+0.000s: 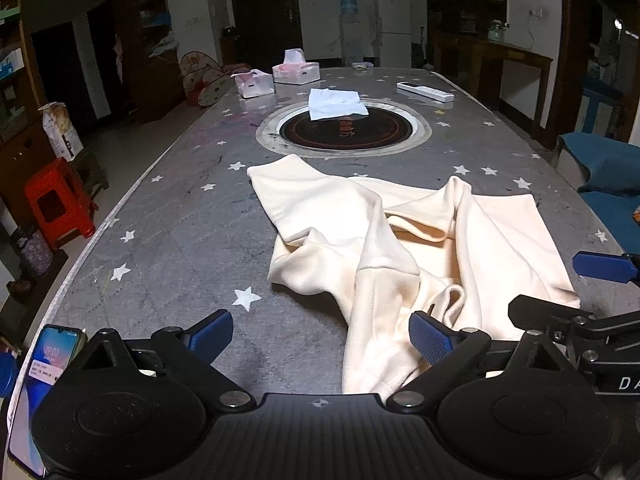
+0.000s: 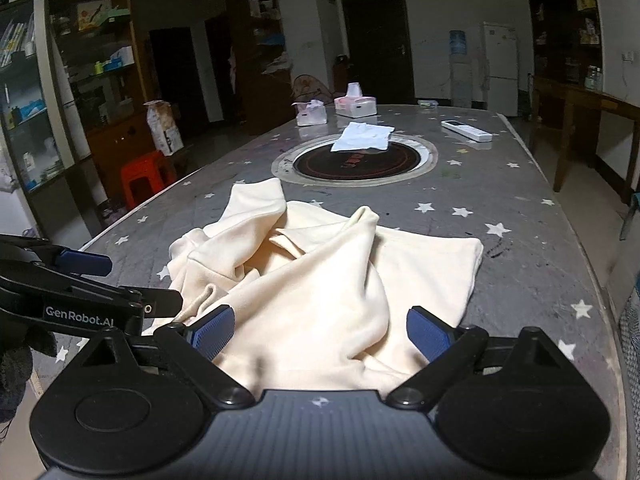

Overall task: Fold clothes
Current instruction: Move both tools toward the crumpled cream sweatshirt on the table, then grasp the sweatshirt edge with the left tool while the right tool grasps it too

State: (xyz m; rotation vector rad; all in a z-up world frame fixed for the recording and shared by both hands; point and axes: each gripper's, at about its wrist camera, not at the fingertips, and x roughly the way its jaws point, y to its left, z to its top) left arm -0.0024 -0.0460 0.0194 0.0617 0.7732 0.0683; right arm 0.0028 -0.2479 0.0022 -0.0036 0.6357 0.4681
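A cream garment (image 1: 384, 248) lies crumpled on the grey star-patterned table (image 1: 180, 232), with one sleeve stretched toward the far left. It also shows in the right wrist view (image 2: 320, 280). My left gripper (image 1: 320, 338) is open at the garment's near left edge, its right fingertip (image 1: 430, 338) beside the cloth. My right gripper (image 2: 320, 332) is open over the garment's near edge, holding nothing. The right gripper also shows at the right edge of the left wrist view (image 1: 592, 292), and the left gripper shows at the left of the right wrist view (image 2: 80, 280).
A folded white cloth (image 1: 336, 104) lies on the round black hotplate (image 1: 344, 130) at the table's middle. Two tissue boxes (image 1: 296, 72) and a white remote (image 1: 425, 91) sit further back. A phone (image 1: 44, 380) lies at the near left edge. A red stool (image 1: 58, 200) stands left of the table.
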